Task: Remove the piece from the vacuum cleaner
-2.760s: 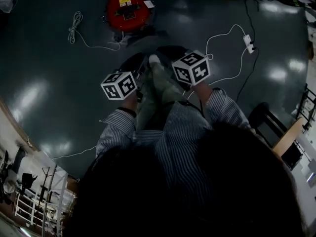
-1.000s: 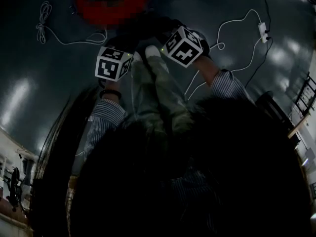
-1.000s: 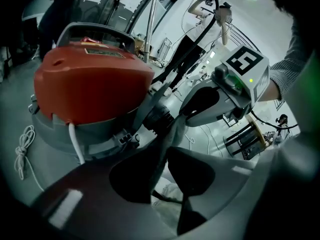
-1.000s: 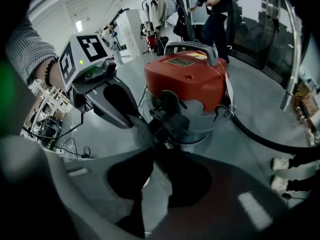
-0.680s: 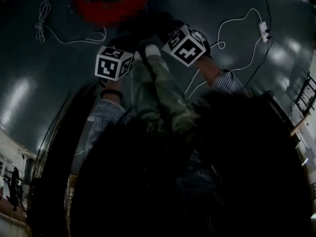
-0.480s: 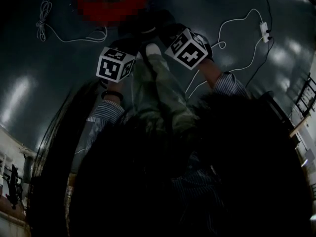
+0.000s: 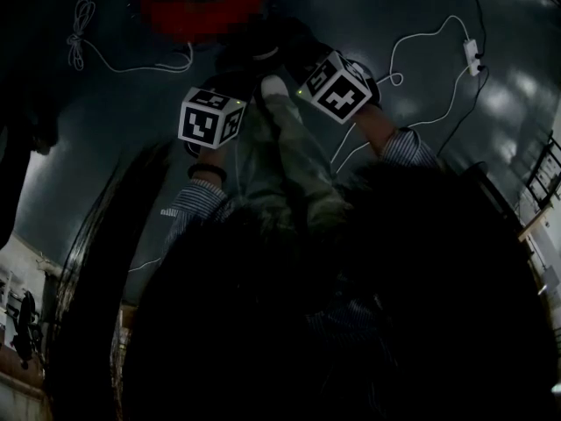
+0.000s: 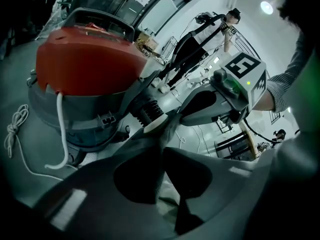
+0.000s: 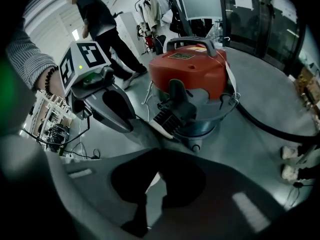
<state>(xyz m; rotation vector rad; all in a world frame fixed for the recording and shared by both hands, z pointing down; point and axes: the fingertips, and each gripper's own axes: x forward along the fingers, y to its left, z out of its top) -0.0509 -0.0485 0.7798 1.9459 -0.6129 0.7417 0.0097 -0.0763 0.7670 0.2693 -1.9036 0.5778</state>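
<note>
Piece: ribbed hose cuff (image 8: 148,113), plugged into the vacuum cleaner (image 8: 85,59) at the far edge of the surface (image 9: 240,134).
Jaws: left gripper (image 8: 166,127) and right gripper (image 9: 150,130) both closed, tips at the cuff.
Handling: likely stiff, light and snug; take it by the ribs.

Under you lies a dark, glossy floor (image 7: 105,147) with pale patches of reflected light (image 7: 35,169) on it. A thin white cable (image 7: 83,24) lies coiled at the upper left of the head view. A second white cable (image 7: 421,32) runs to a power strip (image 7: 474,55) at the upper right.

In the right gripper view, a glass wall with dark frames (image 9: 240,9) closes the room on the right. Coats hang on a rack (image 9: 160,6) near a white wall (image 9: 57,21).

In the left gripper view, a round ceiling lamp (image 8: 266,6) shines brightly. A person in dark clothes (image 8: 195,41) stands far in the background.
</note>
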